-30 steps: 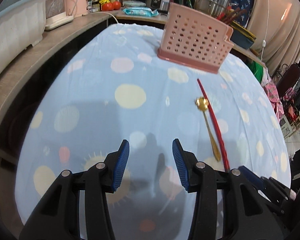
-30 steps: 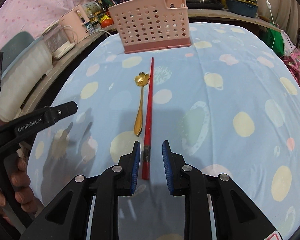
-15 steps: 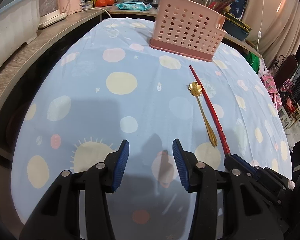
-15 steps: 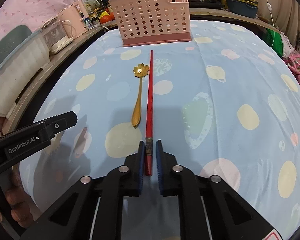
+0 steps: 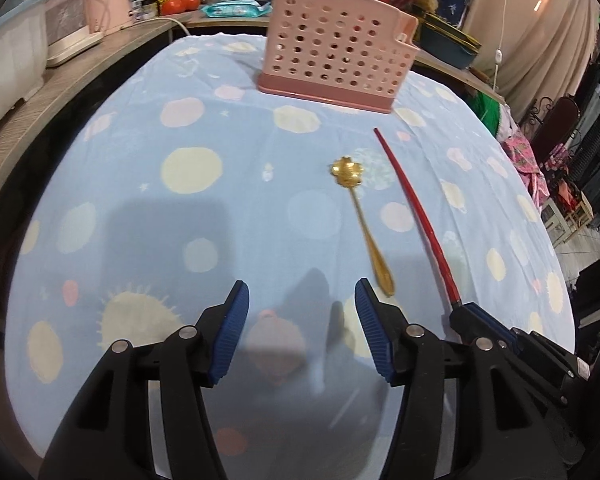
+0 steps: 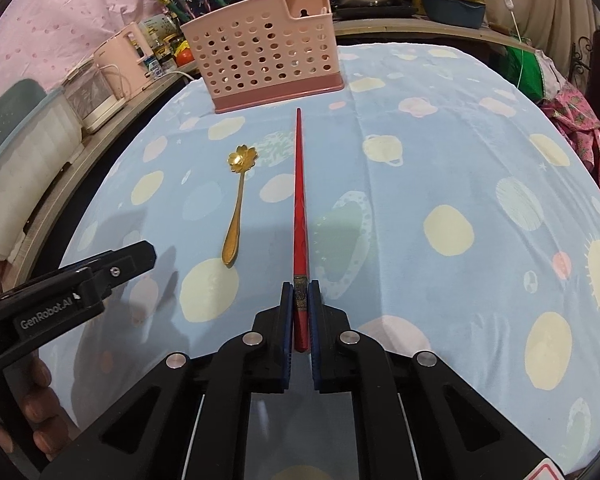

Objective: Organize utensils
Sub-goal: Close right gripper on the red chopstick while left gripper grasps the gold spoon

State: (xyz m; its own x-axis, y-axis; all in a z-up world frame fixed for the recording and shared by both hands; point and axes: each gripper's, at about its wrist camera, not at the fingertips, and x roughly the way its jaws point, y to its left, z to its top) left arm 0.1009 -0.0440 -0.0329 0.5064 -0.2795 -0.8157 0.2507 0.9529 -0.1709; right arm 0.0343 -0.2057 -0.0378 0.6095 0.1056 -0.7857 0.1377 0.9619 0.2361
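The right tool (image 6: 300, 296) clamps the red chopstick's (image 6: 299, 184) near end on the surface (image 6: 440, 168); the empty left tool (image 5: 302, 304) is opening beside a gold spoon (image 5: 366, 224).

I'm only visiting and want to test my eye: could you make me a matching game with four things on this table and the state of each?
Things:
1. red chopstick
2. gold spoon
3. pink basket
4. left gripper

States:
A. lying loose on the cloth
B. standing upright at the far end
C. jaws opening, nothing between them
D. clamped at its near end by the right gripper

Pairs: 1-D, 2-A, 3-B, 4-C
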